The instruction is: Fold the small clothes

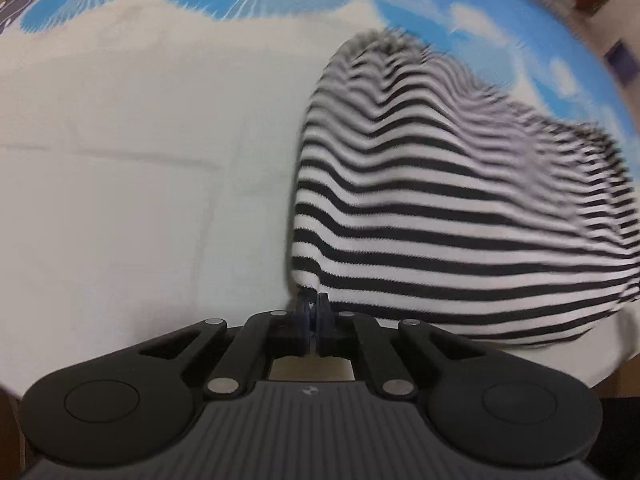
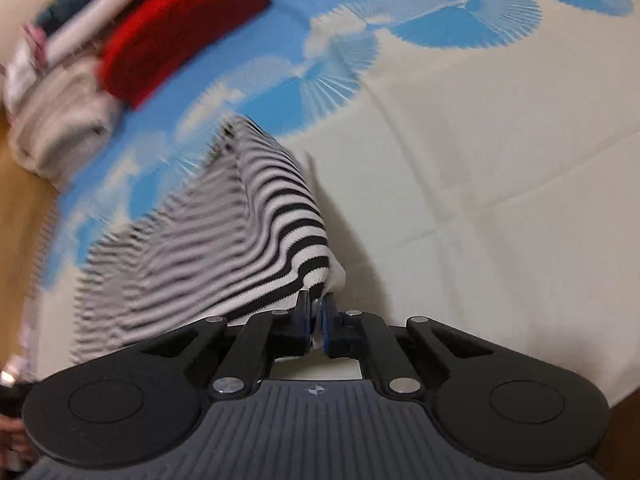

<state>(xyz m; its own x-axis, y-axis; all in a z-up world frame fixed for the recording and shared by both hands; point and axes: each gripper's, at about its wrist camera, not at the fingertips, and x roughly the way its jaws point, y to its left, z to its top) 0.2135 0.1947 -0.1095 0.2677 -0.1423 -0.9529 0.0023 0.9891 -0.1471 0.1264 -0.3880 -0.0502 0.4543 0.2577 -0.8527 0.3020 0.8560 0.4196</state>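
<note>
We note a cream cloth with blue fan prints [image 1: 120,160], faintly creased, covering the surface. On it lies the black-and-white striped knit garment [image 1: 460,208], rumpled and partly lifted. At the cloth's edge sits a stack of folded clothes [image 2: 60,120] topped by a red piece [image 2: 180,28]. Left gripper [image 1: 314,304] and right gripper [image 2: 316,304] each pinch a garment corner.

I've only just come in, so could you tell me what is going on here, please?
A person is folding a small black-and-white striped garment on a cream and blue sheet, with a hand-held gripper in each hand. The left hand-held gripper and the right hand-held gripper are each shut on a corner of its edge, holding that edge up off the sheet. A pile of clothes, one of them red, lies at the side.
</note>
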